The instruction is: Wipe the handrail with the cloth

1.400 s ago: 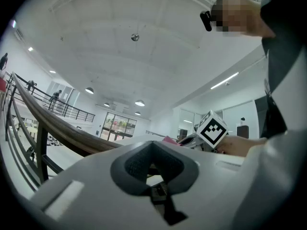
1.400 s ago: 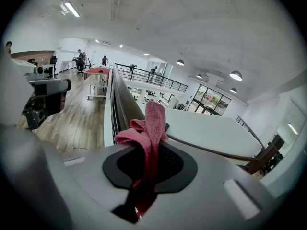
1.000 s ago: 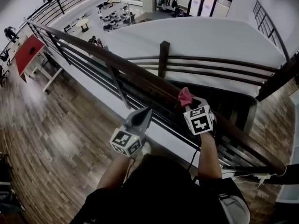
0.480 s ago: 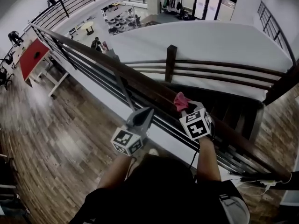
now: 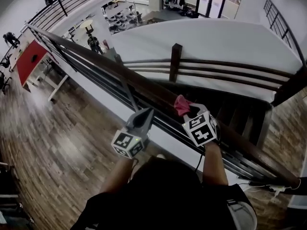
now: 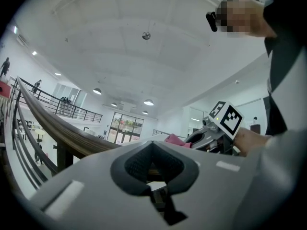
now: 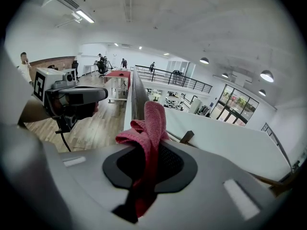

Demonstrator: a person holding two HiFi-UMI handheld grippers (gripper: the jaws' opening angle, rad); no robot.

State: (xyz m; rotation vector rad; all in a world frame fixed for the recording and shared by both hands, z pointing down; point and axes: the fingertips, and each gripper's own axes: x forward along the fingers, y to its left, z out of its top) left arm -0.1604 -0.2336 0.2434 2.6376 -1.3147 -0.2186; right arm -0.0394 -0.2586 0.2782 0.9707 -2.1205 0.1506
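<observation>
A dark wooden handrail (image 5: 139,83) runs from the upper left down to the lower right. A pink cloth (image 5: 181,104) rests on its top, and my right gripper (image 5: 189,110) is shut on it. From the right gripper view the cloth (image 7: 151,128) sticks up between the jaws, with the handrail (image 7: 138,97) stretching away ahead. My left gripper (image 5: 145,114) hovers just left of the rail, shut with nothing in it, and its tip points toward the rail. Its own view shows the handrail (image 6: 62,133) and the cloth (image 6: 173,140) held by the right gripper.
Horizontal bars and posts (image 5: 125,87) run under the rail. Beyond it drops a stairwell (image 5: 240,114) with a second railing (image 5: 175,61) and a white wall. Wooden floor (image 5: 57,143) lies at the left. A cable and power strip (image 5: 268,186) lie at the lower right. A red table (image 5: 29,59) and people are far off.
My right gripper has slid the cloth a little leftward up along the rail. The left gripper has stayed about where it was.
</observation>
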